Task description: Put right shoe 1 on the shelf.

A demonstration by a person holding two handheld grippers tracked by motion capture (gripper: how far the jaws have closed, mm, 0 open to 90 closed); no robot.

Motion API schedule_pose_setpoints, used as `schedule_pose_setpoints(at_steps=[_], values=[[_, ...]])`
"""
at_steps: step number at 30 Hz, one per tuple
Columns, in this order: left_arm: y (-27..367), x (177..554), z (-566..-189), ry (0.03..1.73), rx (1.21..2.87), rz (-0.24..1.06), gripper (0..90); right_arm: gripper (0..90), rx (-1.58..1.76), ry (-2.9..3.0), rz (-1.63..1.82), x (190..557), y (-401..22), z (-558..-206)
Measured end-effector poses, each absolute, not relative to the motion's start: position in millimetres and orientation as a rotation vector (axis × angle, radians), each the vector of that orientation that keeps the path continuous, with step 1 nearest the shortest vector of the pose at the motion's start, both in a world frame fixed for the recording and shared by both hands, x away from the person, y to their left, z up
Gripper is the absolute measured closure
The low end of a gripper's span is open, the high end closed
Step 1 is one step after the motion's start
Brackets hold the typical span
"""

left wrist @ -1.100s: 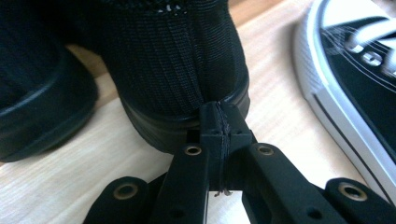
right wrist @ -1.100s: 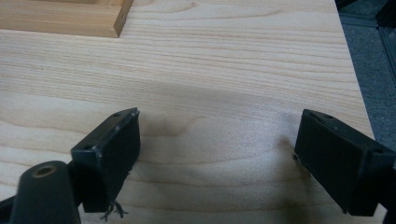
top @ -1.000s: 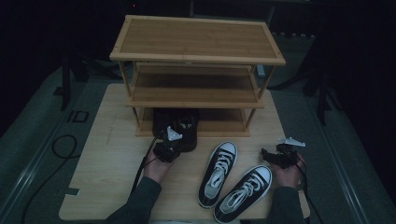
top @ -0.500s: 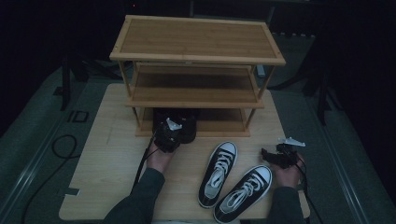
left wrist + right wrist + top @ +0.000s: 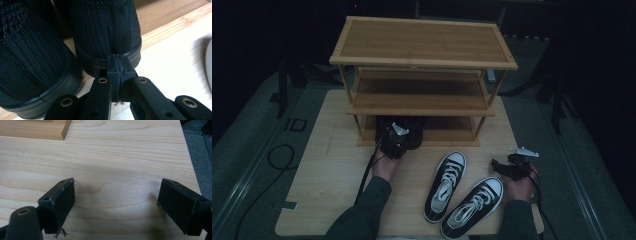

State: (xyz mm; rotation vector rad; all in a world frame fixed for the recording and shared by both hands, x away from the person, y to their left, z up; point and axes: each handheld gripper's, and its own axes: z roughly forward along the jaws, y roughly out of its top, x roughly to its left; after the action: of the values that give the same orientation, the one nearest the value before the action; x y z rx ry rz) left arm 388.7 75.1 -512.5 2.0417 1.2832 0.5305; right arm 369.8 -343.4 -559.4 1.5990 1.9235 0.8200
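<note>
Black knit fabric covers the two shoes [image 5: 75, 42] at the front edge of the bottom shelf of the wooden rack [image 5: 422, 45], which stands along the far edge of the pale wood worktop [image 5: 327, 165]. In the left gripper view their heels face the camera, side by side; the nearer heel [image 5: 107, 42] hangs over the shelf's front lip. The left claw [image 5: 117, 62] has its jaws pressed flat together with nothing between them, and the closed tip sits right at the rubber rim of that heel; whether it actually touches cannot be told. In the high view this claw [image 5: 393, 141] is at the left half of the rack's bottom opening, the hand [image 5: 385, 167] behind it over the worktop.

A pair of black-and-white sneakers [image 5: 462, 195] lies near the front edge of the worktop, right of centre, toes pointing away and to the right.

The right claw [image 5: 117, 195] stands wide, its jaws well apart over bare worktop and holding nothing. In the high view it [image 5: 502, 166] is near the right edge, just beside the toe of the right-hand sneaker [image 5: 474, 205].
</note>
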Motion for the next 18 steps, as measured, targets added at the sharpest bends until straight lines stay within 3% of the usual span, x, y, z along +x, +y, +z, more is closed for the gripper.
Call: schedule_pose_setpoints(at_steps=[12, 18], values=[[48.1, 384.1, -507.0, 1.144, 2.051, 0.484, 75.5, 14.1, 1.6, 1.923, 0.82, 369.8, -343.4, -559.4], [28.9, 392.6, -513.9, 1.118, 2.054, 0.462, 73.9, 14.2, 1.594, 1.927, 0.821, 369.8, -343.4, -559.4]])
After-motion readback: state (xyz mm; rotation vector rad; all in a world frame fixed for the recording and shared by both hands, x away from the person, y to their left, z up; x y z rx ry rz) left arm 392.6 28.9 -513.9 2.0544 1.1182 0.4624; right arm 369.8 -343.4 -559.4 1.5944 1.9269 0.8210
